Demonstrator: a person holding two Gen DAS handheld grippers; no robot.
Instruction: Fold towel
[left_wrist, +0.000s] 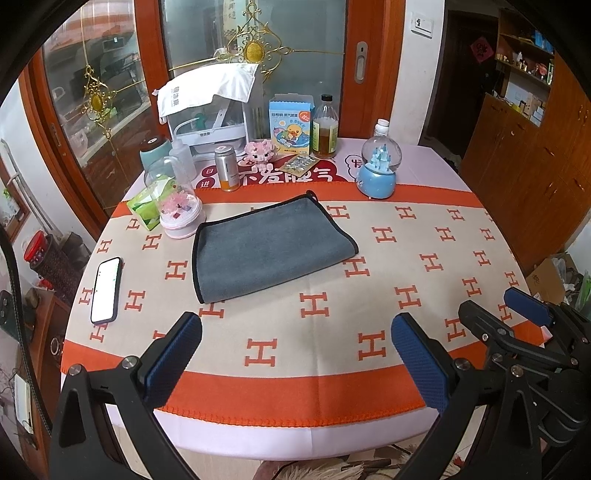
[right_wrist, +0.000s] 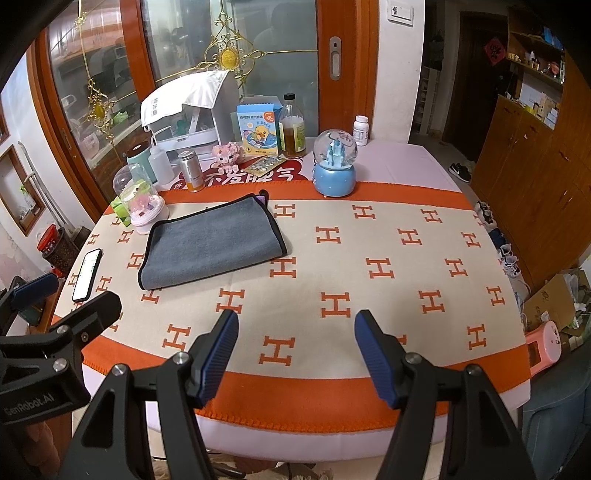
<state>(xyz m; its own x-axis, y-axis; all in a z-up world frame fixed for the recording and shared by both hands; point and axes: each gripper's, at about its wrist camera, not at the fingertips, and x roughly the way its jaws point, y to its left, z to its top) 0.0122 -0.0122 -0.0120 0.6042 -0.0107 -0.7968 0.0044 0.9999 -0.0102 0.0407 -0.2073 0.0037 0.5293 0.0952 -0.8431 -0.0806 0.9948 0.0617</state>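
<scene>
Nearest, the left gripper (left_wrist: 295, 354) hangs over the front edge of the table, its fingers wide apart and holding nothing. The right gripper (right_wrist: 295, 350) is just beside it, also wide and holding nothing. Farther on, the grey towel (left_wrist: 271, 245), folded flat, lies on the orange-and-beige tablecloth (left_wrist: 369, 295). A phone (left_wrist: 107, 290) lies to its left. Behind stands a blue snow globe (left_wrist: 378, 168) and a duck carton (left_wrist: 290, 127).

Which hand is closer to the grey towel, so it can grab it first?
Probably the left. The left gripper is open with the grey towel almost straight ahead of its fingers. The right gripper, also open, sees the towel off to its left, farther across the tablecloth.
</scene>
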